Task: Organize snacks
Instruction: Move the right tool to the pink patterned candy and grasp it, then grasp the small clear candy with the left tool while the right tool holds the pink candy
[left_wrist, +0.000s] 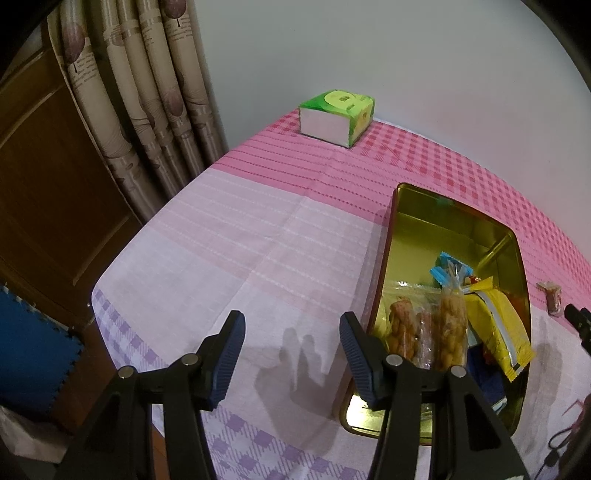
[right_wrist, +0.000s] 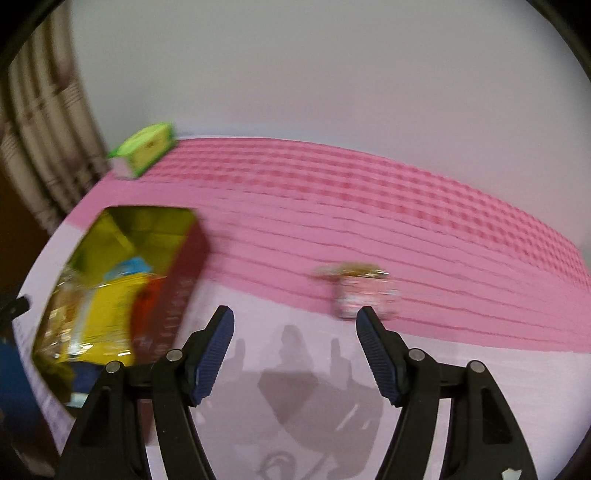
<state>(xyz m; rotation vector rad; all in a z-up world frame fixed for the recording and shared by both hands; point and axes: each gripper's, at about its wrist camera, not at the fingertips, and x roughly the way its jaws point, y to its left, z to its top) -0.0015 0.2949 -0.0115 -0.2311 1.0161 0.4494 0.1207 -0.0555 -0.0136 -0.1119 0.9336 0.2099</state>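
A table covered by a pink and lilac checked cloth fills both wrist views, with a green tissue box seen at its far edge in the upper middle of the left view. An open gold-lined tin at the lower right of that view is packed with snack packets. The left gripper is held open and empty over bare cloth beside the tin, and the right gripper is likewise spread with nothing between its fingers, a small blurred pink snack packet lying just beyond its right fingertip.
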